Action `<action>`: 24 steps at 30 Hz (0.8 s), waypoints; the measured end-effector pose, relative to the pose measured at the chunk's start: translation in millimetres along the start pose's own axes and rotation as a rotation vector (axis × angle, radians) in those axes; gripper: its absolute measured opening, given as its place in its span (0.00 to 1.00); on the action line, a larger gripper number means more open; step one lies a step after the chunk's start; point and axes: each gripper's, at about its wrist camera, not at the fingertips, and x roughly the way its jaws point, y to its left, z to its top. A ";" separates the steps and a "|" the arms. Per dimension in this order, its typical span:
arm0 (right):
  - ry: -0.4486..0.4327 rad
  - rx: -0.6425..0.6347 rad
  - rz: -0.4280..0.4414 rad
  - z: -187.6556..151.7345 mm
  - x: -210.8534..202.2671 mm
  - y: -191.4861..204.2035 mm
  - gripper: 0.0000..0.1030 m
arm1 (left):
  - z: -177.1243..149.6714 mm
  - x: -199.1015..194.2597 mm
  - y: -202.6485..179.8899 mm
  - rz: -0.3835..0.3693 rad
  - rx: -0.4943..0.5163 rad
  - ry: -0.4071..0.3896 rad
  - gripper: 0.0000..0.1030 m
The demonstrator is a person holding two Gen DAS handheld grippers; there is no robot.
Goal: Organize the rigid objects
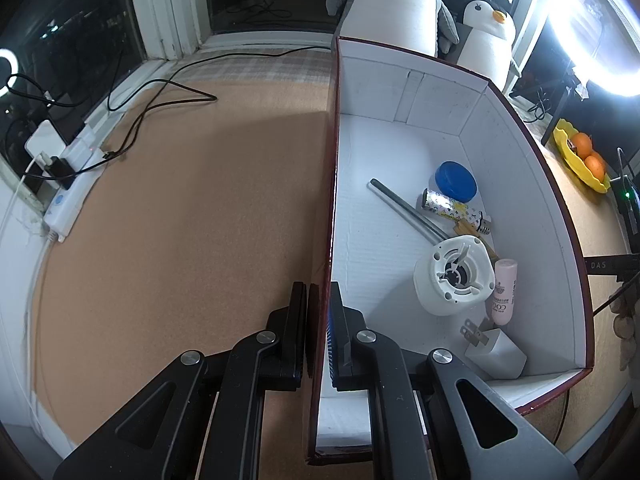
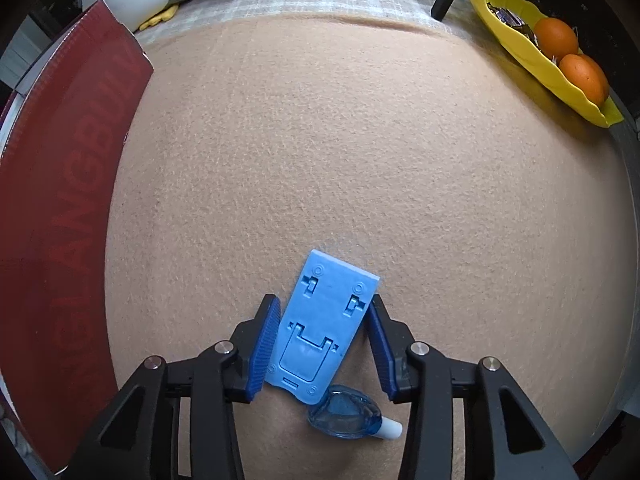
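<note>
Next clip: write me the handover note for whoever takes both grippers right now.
Left gripper: shut on the near wall of the red, white-lined cardboard box, steadying it.
Right gripper: open, fingers astride the flat blue plastic phone stand on the tan felt; not gripped.
Done: blue-lidded jar, white round gadget, white plug charger boxed.
Left: stand, then the clear blue teardrop dispenser.

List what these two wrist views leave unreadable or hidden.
- Left wrist view: the pink tube carries print too small to read.
- Left wrist view: the wooden piece lies mostly under the white round device.
- Right wrist view: the clear blue teardrop item is partly covered by the blue plastic folding stand.
</note>
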 end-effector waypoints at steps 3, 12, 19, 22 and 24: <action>-0.011 0.006 0.025 -3.3 -2.0 -0.7 0.35 | 0.0 0.4 0.5 -0.001 -0.002 -0.001 0.08; -0.046 0.086 0.116 -12.4 -9.8 -16.7 0.32 | 0.1 0.9 0.3 0.001 0.001 0.000 0.08; -0.076 0.078 0.121 -16.3 -15.4 -29.5 0.32 | 0.2 0.7 0.2 0.001 0.001 -0.001 0.08; -0.094 0.023 0.074 -20.2 -14.0 -21.4 0.32 | 0.3 0.9 0.2 -0.001 -0.003 0.000 0.08; -0.111 -0.014 0.051 -23.4 -16.9 -15.1 0.32 | 0.7 0.7 0.0 0.000 -0.001 0.000 0.08</action>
